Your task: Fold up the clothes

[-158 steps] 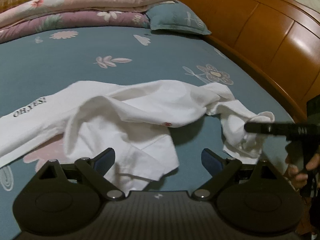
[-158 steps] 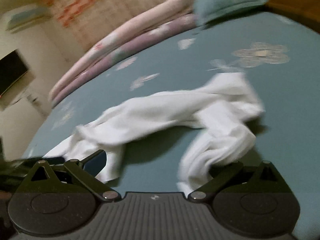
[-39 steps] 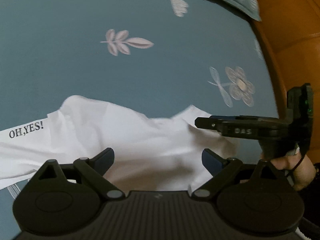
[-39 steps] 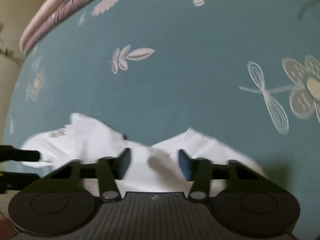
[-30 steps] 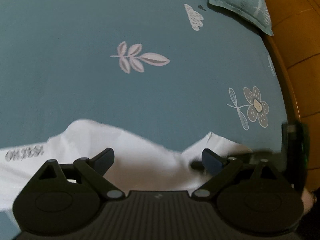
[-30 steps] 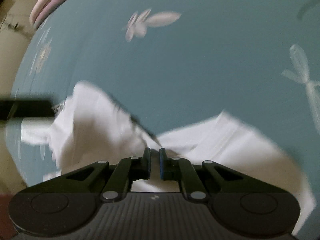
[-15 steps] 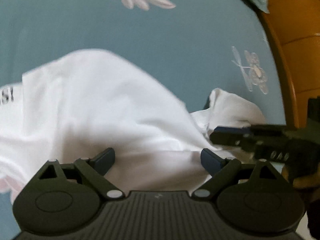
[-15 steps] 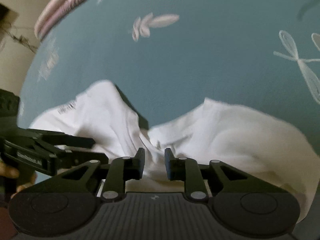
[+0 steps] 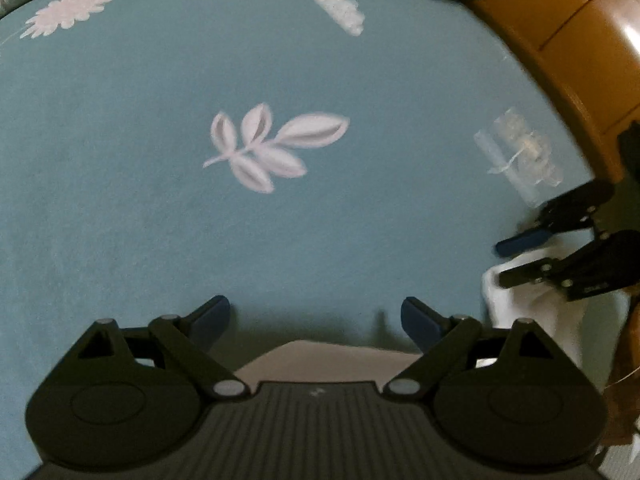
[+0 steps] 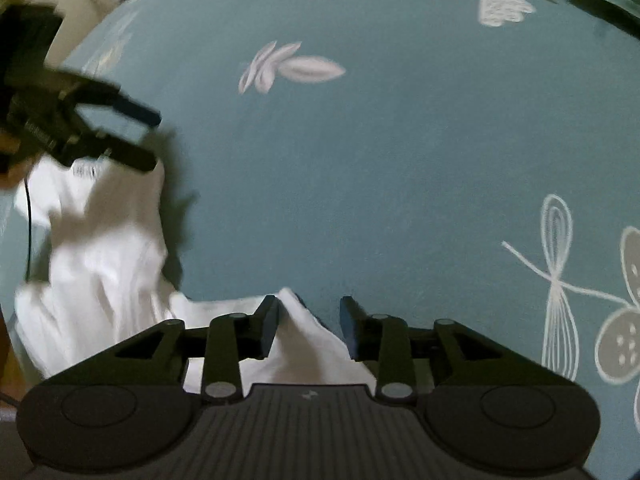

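Soft, creased white garment (image 10: 100, 264) on teal sheet (image 10: 400, 160) — left gripper (image 9: 316, 316) wide, right gripper (image 10: 308, 324) opening around a peak.

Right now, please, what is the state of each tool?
Left tool: open, holding nothing.
Right tool: opening, white cotton shirt between its jaws, not gripped.

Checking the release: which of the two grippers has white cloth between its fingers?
The right gripper: a fold of the white shirt sits between its opening jaws. The left gripper stands wide over bare blue sheet.
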The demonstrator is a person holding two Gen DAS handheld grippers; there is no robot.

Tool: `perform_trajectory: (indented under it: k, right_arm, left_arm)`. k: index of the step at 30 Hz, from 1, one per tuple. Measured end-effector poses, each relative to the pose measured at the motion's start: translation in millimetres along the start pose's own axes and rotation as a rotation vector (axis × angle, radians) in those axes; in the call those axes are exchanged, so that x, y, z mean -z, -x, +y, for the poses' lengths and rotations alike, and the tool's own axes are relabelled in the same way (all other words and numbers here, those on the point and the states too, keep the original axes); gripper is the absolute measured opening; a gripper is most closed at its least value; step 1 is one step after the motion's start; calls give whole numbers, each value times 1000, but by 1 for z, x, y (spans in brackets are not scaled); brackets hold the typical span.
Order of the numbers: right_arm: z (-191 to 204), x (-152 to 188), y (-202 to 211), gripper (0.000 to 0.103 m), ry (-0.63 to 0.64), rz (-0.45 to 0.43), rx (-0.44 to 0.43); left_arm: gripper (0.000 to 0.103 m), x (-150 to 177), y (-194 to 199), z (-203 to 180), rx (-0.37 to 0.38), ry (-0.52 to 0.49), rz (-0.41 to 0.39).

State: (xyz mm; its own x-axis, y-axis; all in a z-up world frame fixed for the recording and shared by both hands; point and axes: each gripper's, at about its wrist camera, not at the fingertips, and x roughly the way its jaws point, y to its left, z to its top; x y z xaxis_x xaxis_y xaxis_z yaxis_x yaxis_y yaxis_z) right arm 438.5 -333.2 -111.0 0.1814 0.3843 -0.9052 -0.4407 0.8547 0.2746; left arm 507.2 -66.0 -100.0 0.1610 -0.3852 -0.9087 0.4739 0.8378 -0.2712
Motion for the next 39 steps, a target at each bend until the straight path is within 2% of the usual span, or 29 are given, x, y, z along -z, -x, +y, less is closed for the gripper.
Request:
perform_trajectory:
  k: [4,6,8,9,11,12,15,22,27,33,39]
  right_arm:
    - [13,5,2,35,95,59,-28]
    - [23,9,1,14,152,92,-6]
    - [28,11,4,9,192,102,14]
    - [28,10,7,8,195,97,19]
    - [27,7,15,7,193,70,35]
    - [27,4,19,7,192,52,47]
    - [24,-4,34,7,192,2,82]
    - [14,-28,55,7,189,-88,167]
    - [2,-49,63,7,128,-139,190]
    - [-2,-73,39,7,61,-161,175]
    - [-3,-89,16,7,67,-166,214]
  left_arm:
    - [90,21,-7,-4,29,8,69]
    - [86,30,-6,-10,20,-21,97]
    - [62,35,-1,-13,5,-45,118]
    - [54,38,2,-14,-4,-52,128]
    - [13,36,10,-8,-15,-38,130]
    - [5,35,14,-3,-10,-19,128]
    - [4,28,30,8,-8,20,99]
    - [3,18,87,19,-73,58,-41]
    - [3,14,114,35,-108,113,-114]
    - [3,17,90,56,-140,172,-99]
    - [3,8,83,72,-166,195,-123]
